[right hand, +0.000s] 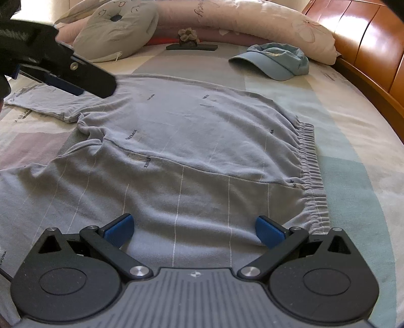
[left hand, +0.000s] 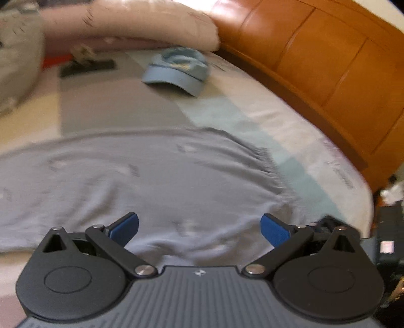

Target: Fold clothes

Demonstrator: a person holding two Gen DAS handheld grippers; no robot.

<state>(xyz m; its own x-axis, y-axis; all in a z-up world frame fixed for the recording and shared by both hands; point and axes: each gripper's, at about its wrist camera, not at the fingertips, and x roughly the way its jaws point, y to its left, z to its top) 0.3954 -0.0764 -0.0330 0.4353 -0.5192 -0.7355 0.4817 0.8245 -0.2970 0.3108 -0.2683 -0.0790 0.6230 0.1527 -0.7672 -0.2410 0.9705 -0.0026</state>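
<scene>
Grey cotton shorts with thin white lines and small dark lettering lie spread flat on the bed, the gathered elastic waistband toward the right and one leg reaching off to the upper left. In the right wrist view the right gripper hovers low over the near edge of the fabric, its blue-padded fingers spread wide with nothing between them. The left gripper shows in that same view at the upper left, above the far leg of the shorts. From its own blurred camera, the left gripper also has its fingers wide apart and holds nothing, with the grey cloth lying below them. Beyond the shorts, a light blue cap rests on the patchwork sheet near a long pink pillow. A grey ring-shaped cushion sits to the left of it, and a flat dark object with a small flower ornament on top lies between them. An orange wooden headboard curves along the right side of the bed.
</scene>
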